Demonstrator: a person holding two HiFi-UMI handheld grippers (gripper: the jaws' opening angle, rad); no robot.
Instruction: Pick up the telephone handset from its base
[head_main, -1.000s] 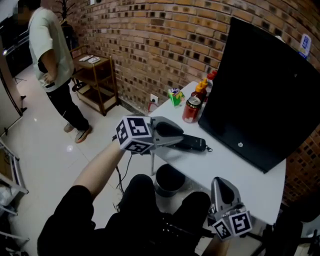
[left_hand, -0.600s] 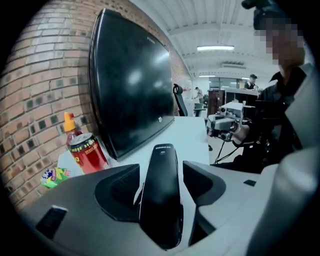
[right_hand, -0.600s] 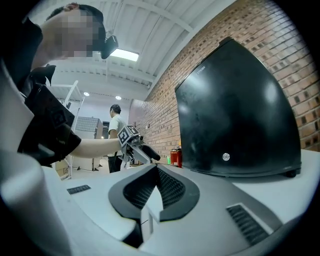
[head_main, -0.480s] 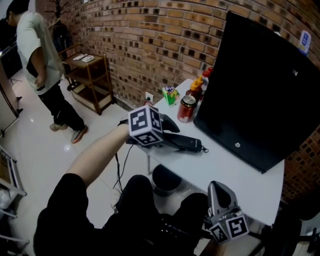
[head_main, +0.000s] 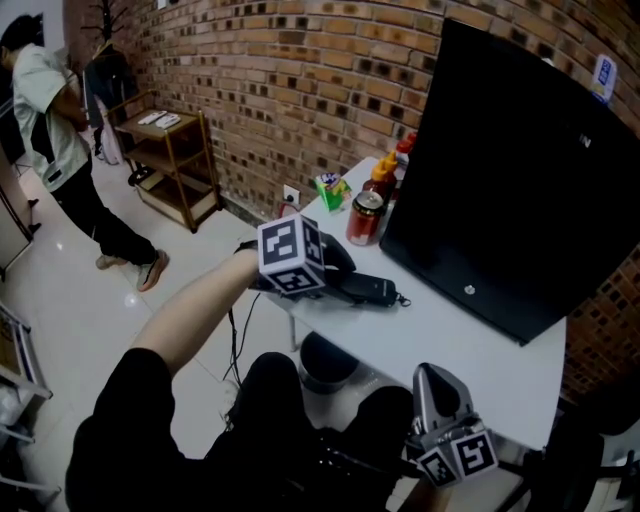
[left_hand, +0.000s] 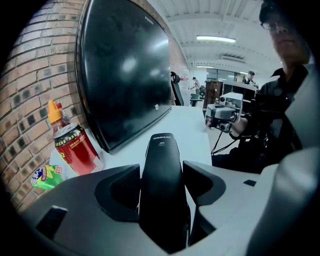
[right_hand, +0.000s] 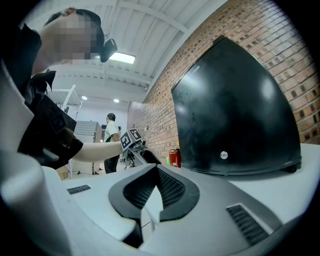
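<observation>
Black telephone handset (head_main: 365, 289): lies flat on the white bench (head_main: 470, 350), close to the bench's left edge, with its long side running along the bench.

Left claw (left_hand: 161, 172): tilted down over the near end of the handset. Its jaws have just been opening and stand wide, released. The handset lies between the two pads, which flank its sides without clamping it.

Right claw (right_hand: 156, 169): held level at the near edge of the bench, well apart from the handset. It is clenched, jaw tips together, with nothing between them.

Beyond the handset, at the far left corner of the bench: a red drink can (head_main: 365, 217), an orange-capped bottle (head_main: 383, 172) and a green packet (head_main: 330, 190), all just beside a large black screen (head_main: 510, 170).

Background: a brick wall (head_main: 300, 90), a wooden shelf trolley (head_main: 170, 160), and a person (head_main: 55, 150) standing on the floor at the far left.
</observation>
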